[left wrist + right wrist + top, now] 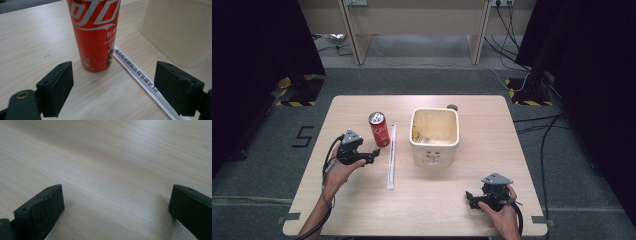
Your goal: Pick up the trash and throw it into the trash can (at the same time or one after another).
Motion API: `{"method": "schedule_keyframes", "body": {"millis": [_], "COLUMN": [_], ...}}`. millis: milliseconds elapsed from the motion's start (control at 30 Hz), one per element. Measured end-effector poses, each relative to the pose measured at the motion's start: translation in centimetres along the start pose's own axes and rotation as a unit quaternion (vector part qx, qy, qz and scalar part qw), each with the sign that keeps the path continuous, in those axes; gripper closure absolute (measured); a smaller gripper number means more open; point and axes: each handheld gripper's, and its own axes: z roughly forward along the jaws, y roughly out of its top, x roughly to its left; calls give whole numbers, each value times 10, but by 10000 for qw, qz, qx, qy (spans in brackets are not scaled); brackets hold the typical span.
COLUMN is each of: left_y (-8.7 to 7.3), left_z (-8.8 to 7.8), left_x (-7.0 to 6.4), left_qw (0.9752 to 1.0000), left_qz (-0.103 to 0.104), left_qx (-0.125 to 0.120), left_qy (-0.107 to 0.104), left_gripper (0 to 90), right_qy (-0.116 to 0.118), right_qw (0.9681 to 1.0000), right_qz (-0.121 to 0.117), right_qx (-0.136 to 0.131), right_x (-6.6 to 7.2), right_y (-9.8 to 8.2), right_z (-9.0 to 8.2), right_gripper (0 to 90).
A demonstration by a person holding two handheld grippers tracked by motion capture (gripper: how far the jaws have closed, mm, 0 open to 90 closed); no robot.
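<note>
Pale wood table carries a red can standing upright left of centre, a long white paper strip lying just right of it and running from far to near, and a cream square bin further right. From the high view the bin's open top shows, with yellowish scraps inside at its far left; a small dark round thing sits just beyond its far right corner, too small to tell what it is.

At near left, the left gripper is held in a hand, pointing right toward the strip, just near of the can. The left gripper view brings the can close between and beyond the spread jaws, with nothing between them. It also shows black print on the strip, which passes toward the right jaw, and the bin's plain wall at right.

At near right, the right gripper rests in the other hand, pointing left, well apart from the bin. The right gripper view shows its jaws wide apart over bare wood, grasping nothing.
</note>
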Motion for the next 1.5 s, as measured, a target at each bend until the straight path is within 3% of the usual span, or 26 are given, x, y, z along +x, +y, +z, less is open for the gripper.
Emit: {"method": "schedule_keyframes", "body": {"millis": [300,600,800,967,1500], "left_y": [6,13,20,21,28], "left_z": [10,24,31,44,60], "left_x": [4,12,13,19,22], "left_qw": [10000,9998,9999,9997,9996], "left_qz": [-23,-171,-96,-223,-266], "left_qx": [32,8,66,91,-75], "left_qy": [-63,-40,30,45,66], "left_gripper": [157,158,157,156,171], "right_qy": [0,-1,16,35,36], "right_qw": [10000,10000,10000,10000,10000], "right_qz": [-1,-1,-4,-32,-26], "right_qx": [0,0,4,2,7], "right_x": [0,0,0,1,1], "right_y": [0,0,0,0,0], "right_z": [0,0,0,0,0], "right_gripper": [3,3,3,3,3]}}
